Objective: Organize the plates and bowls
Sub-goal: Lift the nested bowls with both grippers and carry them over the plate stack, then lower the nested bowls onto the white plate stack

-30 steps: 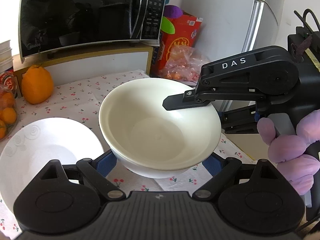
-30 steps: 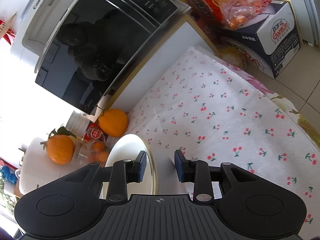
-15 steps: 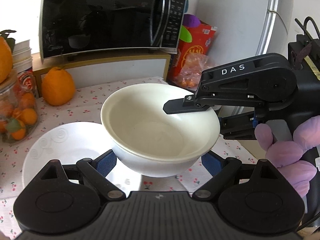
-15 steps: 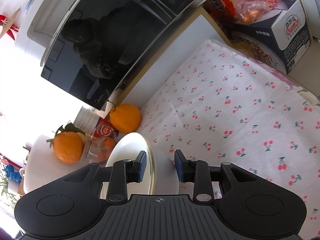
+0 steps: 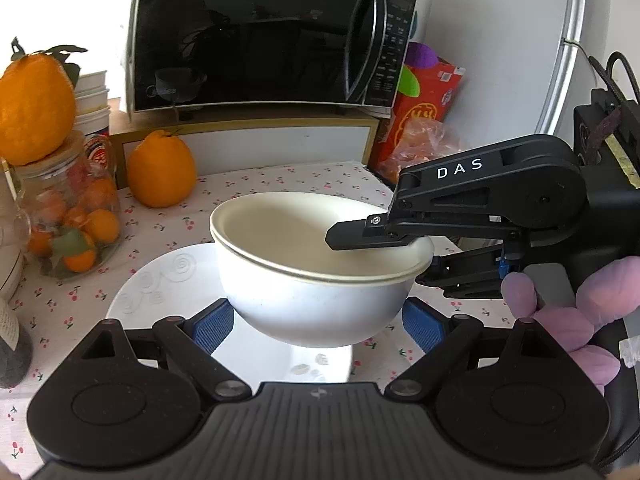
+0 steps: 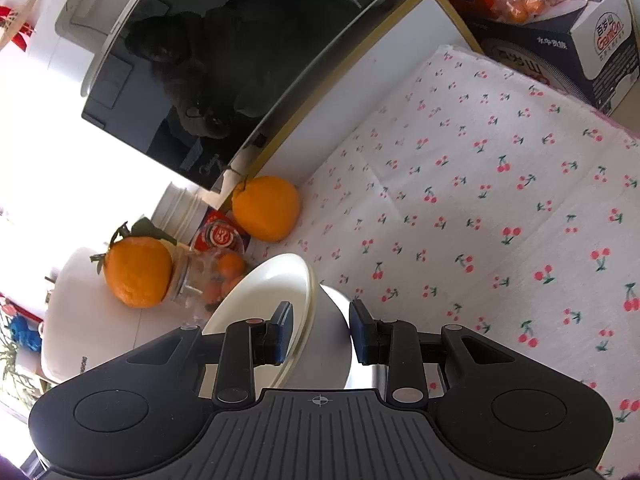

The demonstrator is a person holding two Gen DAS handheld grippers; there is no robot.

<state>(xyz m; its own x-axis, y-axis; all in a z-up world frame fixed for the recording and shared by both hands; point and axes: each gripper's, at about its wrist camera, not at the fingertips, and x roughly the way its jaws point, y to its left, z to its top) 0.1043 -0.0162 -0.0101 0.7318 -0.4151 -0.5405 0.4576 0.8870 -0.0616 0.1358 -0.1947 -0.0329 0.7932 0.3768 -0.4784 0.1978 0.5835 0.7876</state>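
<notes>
While the bowl point(image 5: 320, 272) hangs in the air over the plate point(image 5: 168, 284), the left wrist view has it right in the middle: a cream stack, two rims showing one inside the other, with the white plate lying flat on the cherry-print table point(image 5: 280, 178) just beneath and partly behind it. The left gripper point(image 5: 318, 326) has its blue pads spread wide, one on each side of the bowl's lower wall, and from here I cannot tell whether they touch it. Over on the right, the right gripper point(image 5: 372, 254) comes in sideways, one black finger lying across the inside of the rim, the other below the rim outside, so it is clamped on the bowl's edge; a gloved hand point(image 5: 560, 312) grips its handle. Behind, a black microwave point(image 5: 260, 36) sits on a shelf, an orange point(image 5: 160, 168) stands at its foot, and a jar of small oranges point(image 5: 68, 216) stands at the left with another orange on its lid. Now the right wrist view: the right gripper point(image 6: 320, 332) straddles the bowl point(image 6: 276, 292) wall, left pad inside against the cream surface, right pad outside, jaws narrow and pinching. Beyond the bowl the table point(image 6: 500, 200) stretches away, the orange point(image 6: 266, 208) and jar point(image 6: 208, 272) off to the left.
</notes>
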